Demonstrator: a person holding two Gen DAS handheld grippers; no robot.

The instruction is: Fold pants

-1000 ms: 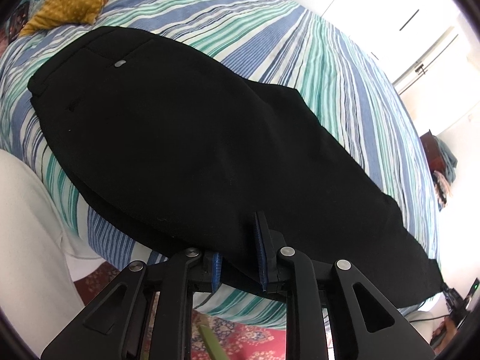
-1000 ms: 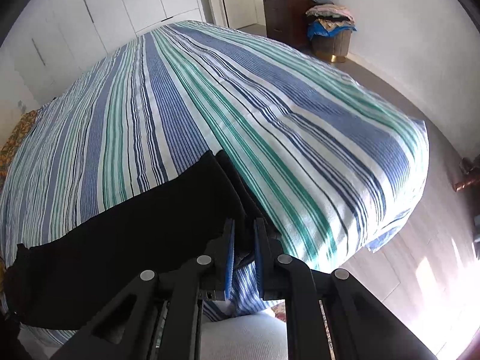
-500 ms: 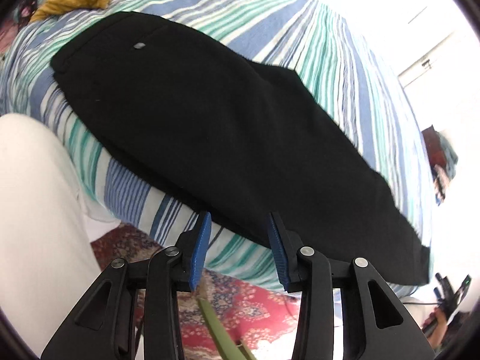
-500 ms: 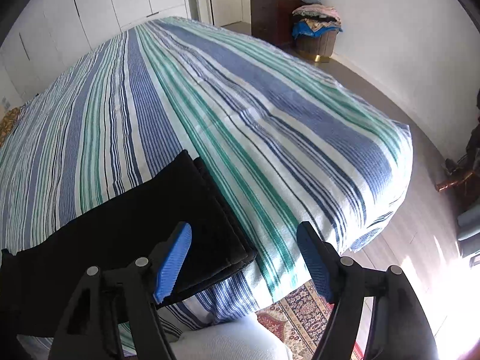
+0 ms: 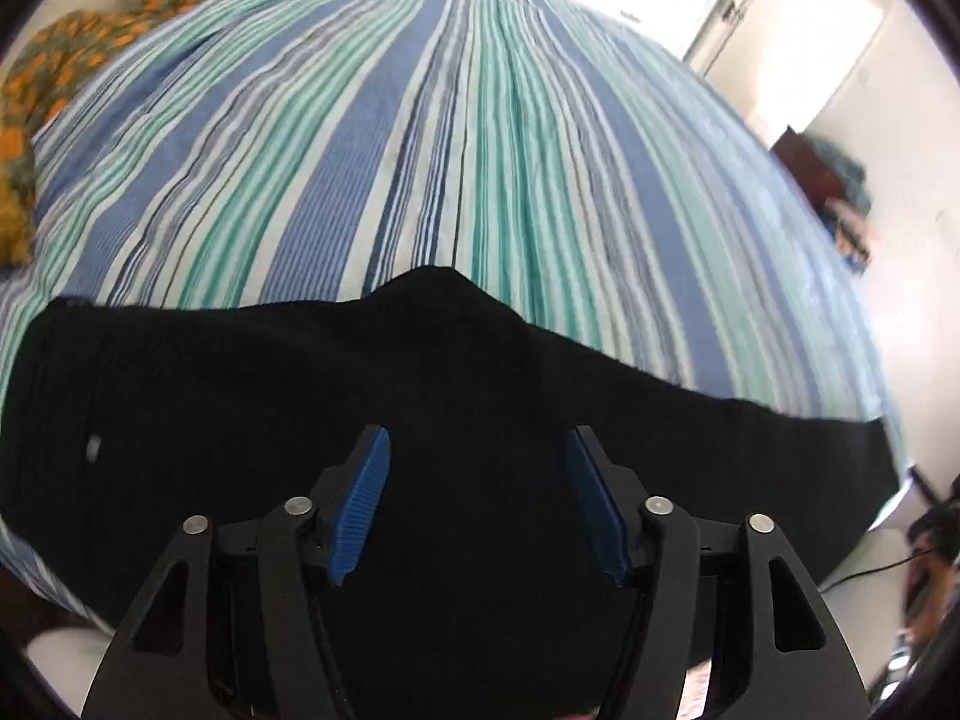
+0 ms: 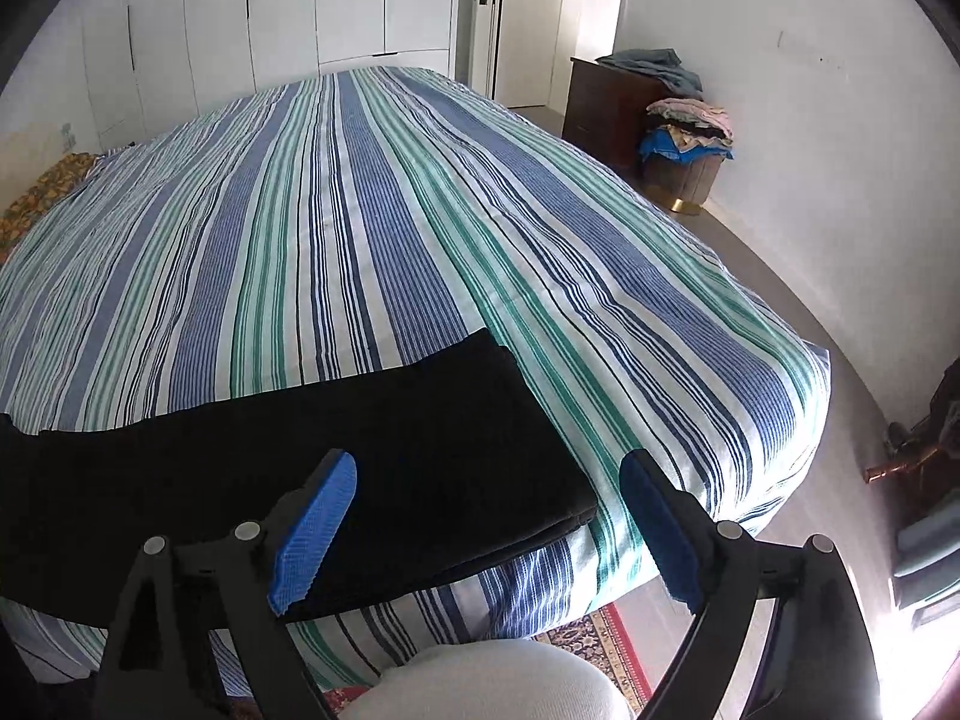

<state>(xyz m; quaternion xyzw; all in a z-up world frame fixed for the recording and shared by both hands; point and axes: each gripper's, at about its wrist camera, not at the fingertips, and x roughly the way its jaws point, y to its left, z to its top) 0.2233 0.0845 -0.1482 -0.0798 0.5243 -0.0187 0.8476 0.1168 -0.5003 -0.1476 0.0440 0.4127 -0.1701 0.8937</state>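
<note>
Black pants [image 5: 420, 396] lie flat along the near edge of the striped bed [image 5: 480, 150], folded lengthwise with one leg on the other. My left gripper [image 5: 477, 453] hovers over their middle, its jaws opening and nothing between the blue pads. In the right wrist view the leg hems [image 6: 468, 438] end near the bed's near corner. My right gripper [image 6: 486, 474] hangs above that hem end, jaws opening wide, with the cloth below them and not pinched.
Striped bedding [image 6: 420, 228] stretches far beyond the pants. A yellow patterned pillow [image 5: 54, 90] lies at the far left. A dark dresser [image 6: 612, 102] and a basket of clothes [image 6: 684, 162] stand by the right wall. A patterned rug [image 6: 600, 642] and a person's pale knee [image 6: 492, 684] are below.
Both grippers let go of the pants' near edge and opened wide. The left one swung over the pants' middle and rolled level. The right one lifted slightly off the hem.
</note>
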